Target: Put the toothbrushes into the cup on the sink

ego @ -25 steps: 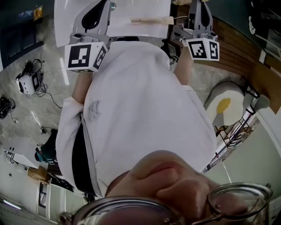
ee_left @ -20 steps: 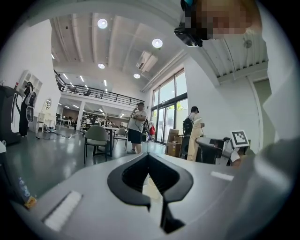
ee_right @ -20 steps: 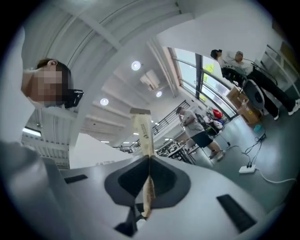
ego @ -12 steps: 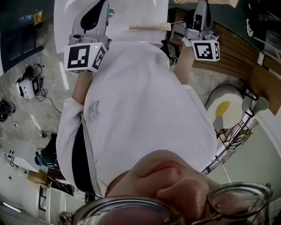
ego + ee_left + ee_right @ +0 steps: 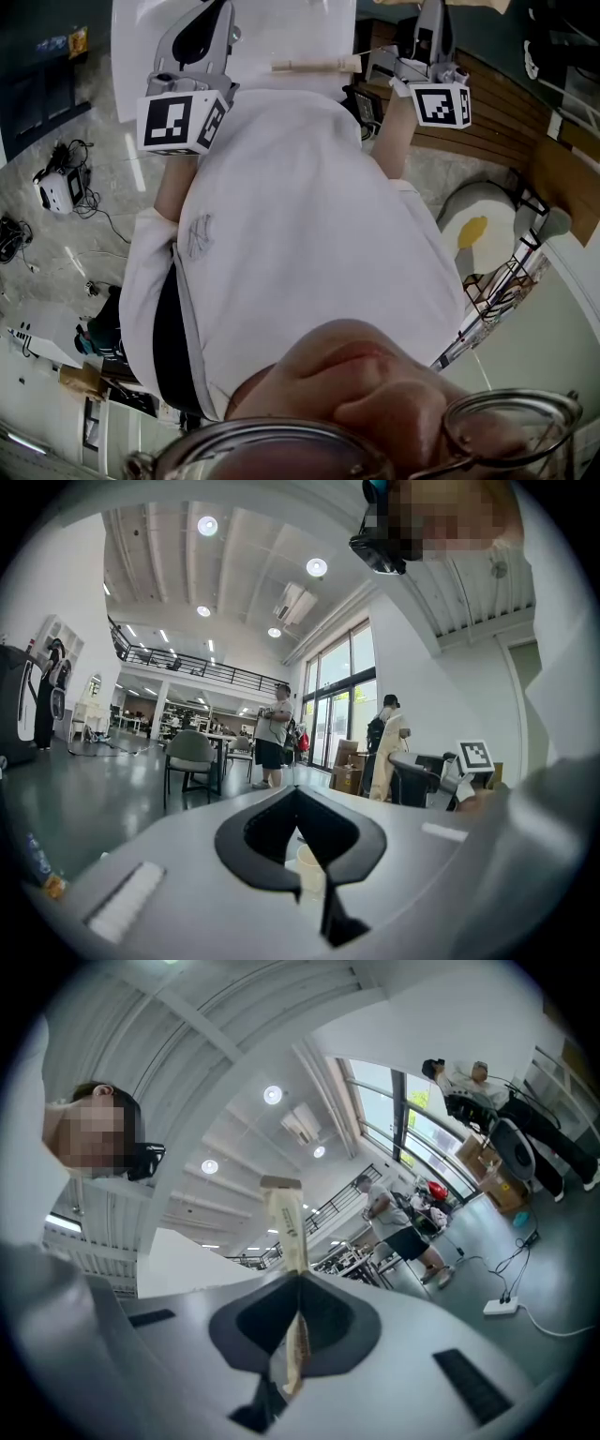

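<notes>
Our right tool [image 5: 298, 1279] is pressed shut on a slim toothbrush in a cream printed paper sleeve [image 5: 286, 1232]. A long part of it juts out past the tips, and a crinkled end shows on the near side of them. In the head view the toothbrush runs level over the near edge of the white counter [image 5: 281, 28], reaching towards our left side. Our left tool [image 5: 298, 794] has its tips pressed together with nothing caught between them. Through the slit below the tips we make out what we take for a small pale round-rimmed cup [image 5: 307, 862], upright on a white surface ahead.

We judge the toothbrush to be light and stiff inside. Its sleeve looks soft and probably slick, so it could slide or swivel in so narrow a pinch. With that much length free beyond the tips it will swing readily, and a hold nearer the middle of the handle would steady it. The cup looks light as well and may tip if the brush knocks its rim.
</notes>
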`<state>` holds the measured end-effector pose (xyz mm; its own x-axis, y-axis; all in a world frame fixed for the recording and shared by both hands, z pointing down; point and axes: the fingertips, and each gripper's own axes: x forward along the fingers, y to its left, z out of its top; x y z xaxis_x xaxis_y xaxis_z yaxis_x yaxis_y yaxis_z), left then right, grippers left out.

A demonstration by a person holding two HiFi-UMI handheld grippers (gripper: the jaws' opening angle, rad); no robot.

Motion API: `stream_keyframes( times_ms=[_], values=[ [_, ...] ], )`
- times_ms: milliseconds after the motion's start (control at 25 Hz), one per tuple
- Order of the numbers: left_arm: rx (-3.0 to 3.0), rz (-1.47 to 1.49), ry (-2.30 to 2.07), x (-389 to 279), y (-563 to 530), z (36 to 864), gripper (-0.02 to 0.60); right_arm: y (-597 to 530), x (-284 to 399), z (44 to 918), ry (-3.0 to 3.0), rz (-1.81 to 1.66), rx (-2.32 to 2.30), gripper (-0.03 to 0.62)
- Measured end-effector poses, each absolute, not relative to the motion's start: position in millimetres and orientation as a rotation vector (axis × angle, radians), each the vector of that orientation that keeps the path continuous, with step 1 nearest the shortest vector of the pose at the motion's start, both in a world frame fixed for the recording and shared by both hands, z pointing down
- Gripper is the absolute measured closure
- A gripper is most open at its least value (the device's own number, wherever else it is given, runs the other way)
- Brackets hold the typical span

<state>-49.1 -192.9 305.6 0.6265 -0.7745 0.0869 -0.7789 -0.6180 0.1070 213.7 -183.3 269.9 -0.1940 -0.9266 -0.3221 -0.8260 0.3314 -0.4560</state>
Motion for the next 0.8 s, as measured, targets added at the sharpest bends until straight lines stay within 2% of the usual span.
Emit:
stream_keyframes(
  times_ms=[800],
  values=[
    [2.625, 0.120, -1.400, -62, -211, 315, 0.575, -256, 199, 283, 2.191, -0.238, -1.457, 0.582]
  ],
)
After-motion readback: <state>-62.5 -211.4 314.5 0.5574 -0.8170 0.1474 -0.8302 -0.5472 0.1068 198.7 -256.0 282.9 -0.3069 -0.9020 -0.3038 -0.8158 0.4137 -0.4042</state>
